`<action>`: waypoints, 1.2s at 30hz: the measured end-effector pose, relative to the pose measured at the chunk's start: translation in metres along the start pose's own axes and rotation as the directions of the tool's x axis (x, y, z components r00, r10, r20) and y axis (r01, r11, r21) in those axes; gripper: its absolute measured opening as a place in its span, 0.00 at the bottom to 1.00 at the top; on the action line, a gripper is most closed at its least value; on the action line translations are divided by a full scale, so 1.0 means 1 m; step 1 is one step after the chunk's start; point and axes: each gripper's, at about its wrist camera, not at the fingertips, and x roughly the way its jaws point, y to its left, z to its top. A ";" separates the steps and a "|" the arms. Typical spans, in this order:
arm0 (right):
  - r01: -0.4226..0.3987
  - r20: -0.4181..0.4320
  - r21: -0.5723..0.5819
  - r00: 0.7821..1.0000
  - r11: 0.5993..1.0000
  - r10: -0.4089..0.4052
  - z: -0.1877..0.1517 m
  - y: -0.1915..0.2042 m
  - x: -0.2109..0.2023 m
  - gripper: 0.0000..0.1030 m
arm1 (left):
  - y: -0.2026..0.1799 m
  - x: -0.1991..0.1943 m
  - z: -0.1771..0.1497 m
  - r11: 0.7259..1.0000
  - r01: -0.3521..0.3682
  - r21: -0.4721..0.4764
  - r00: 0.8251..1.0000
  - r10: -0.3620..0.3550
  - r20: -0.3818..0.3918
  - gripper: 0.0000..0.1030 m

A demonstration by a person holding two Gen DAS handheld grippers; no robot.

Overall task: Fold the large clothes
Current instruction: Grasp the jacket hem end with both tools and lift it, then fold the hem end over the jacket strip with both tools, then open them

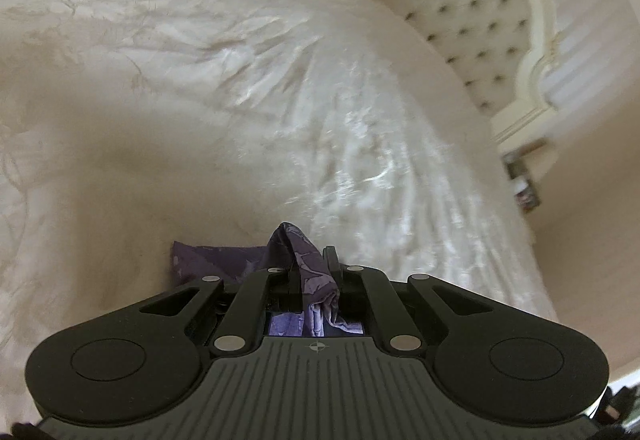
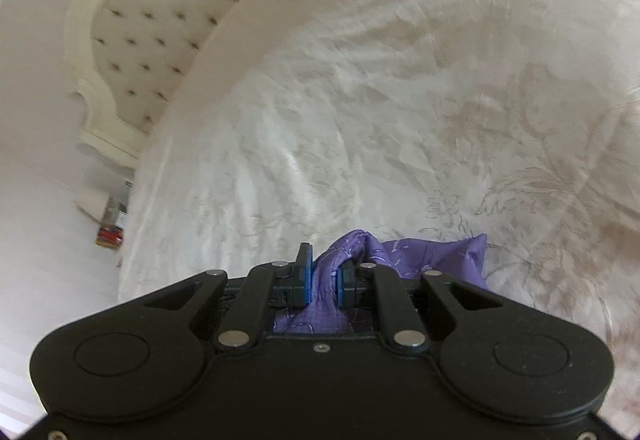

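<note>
Progress looks mid-fold at best: purple patterned fabric garment [image 1: 304, 260] is pinched at two points, one per gripper, and carried over the cream floral-embossed bedspread [image 1: 200, 100]. Left gripper [image 1: 314, 264] has its jaws almost fully together with a bunched edge of the cloth clamped between them; a flat patch of the same cloth trails off to its left. Right gripper [image 2: 325, 272] has its blue-padded fingers [image 2: 305, 272] narrow, closed on a thicker wad of the purple cloth, with more of it fanning out to the right onto the bedspread. Judgement: both ends are held, so a fold stroke is likely in hand, but no finished crease or stacked layers are visible, so most of the folding still seems to be left. Cream tufted button headboard [image 1: 440, 0] sits at the far right in the left view and far left in the right view. Hidden: the bulk of the garment lies under and behind the gripper bodies, so its type, full extent and how many layers are already folded cannot be told. Bedspread is motion-blurred in both views. Small clutter by the bed edge [image 2: 110, 220] is too small to identify.
</note>
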 end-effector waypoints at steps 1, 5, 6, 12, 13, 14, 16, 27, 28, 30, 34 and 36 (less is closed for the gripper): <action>0.016 -0.016 -0.016 1.000 1.000 -0.016 0.003 0.000 0.011 0.19 | -0.001 0.008 0.002 1.000 -0.018 0.012 1.000 0.018 -0.011 0.08; 0.056 -0.073 -0.027 0.996 0.998 -0.058 0.008 -0.008 0.042 0.27 | 0.005 0.037 0.007 0.999 -0.046 -0.001 0.997 0.045 -0.066 0.15; 0.061 -0.081 -0.020 0.995 0.998 -0.062 0.008 -0.012 0.048 0.27 | 0.010 0.043 0.008 0.999 -0.039 -0.025 0.997 0.037 -0.075 0.22; 0.015 -0.076 0.000 0.997 1.000 -0.015 -0.001 -0.028 0.062 0.62 | 0.023 0.045 0.009 0.993 0.040 -0.110 0.999 -0.042 -0.016 0.90; 0.009 -0.064 0.000 0.998 1.000 -0.009 -0.001 -0.026 0.060 0.65 | 0.021 0.040 0.010 0.996 0.021 -0.091 1.000 -0.020 0.010 0.95; 0.004 -0.049 -0.014 0.999 1.000 -0.005 -0.001 -0.024 0.057 0.74 | 0.018 0.036 0.012 0.997 0.003 -0.073 1.000 0.000 0.031 0.95; 0.021 -0.009 -0.072 1.000 0.997 -0.021 0.000 -0.015 0.050 0.89 | 0.012 0.023 0.016 0.999 -0.021 -0.033 0.998 0.023 0.064 0.95; 0.071 -0.003 -0.592 0.996 0.803 -0.090 -0.079 0.065 0.010 0.91 | -0.100 0.001 -0.076 0.854 -0.032 0.520 0.993 0.087 -0.082 0.95; 0.056 -0.027 -0.626 0.995 0.778 -0.094 -0.095 0.069 0.009 0.91 | -0.108 0.002 -0.094 0.820 -0.018 0.572 0.991 0.093 -0.101 0.95; 0.035 -0.070 -0.688 0.991 0.725 -0.114 -0.125 0.075 0.009 0.91 | -0.118 0.005 -0.130 0.755 0.013 0.655 0.984 0.106 -0.141 0.95; 0.016 -0.115 -0.799 0.977 0.602 -0.179 -0.173 0.079 0.014 0.87 | -0.116 0.017 -0.169 0.703 0.053 0.709 0.971 0.130 -0.201 0.95; 0.018 -0.135 -0.806 0.968 0.592 -0.214 -0.176 0.072 0.026 0.90 | -0.106 0.031 -0.167 0.702 0.013 0.712 0.965 0.176 -0.192 0.95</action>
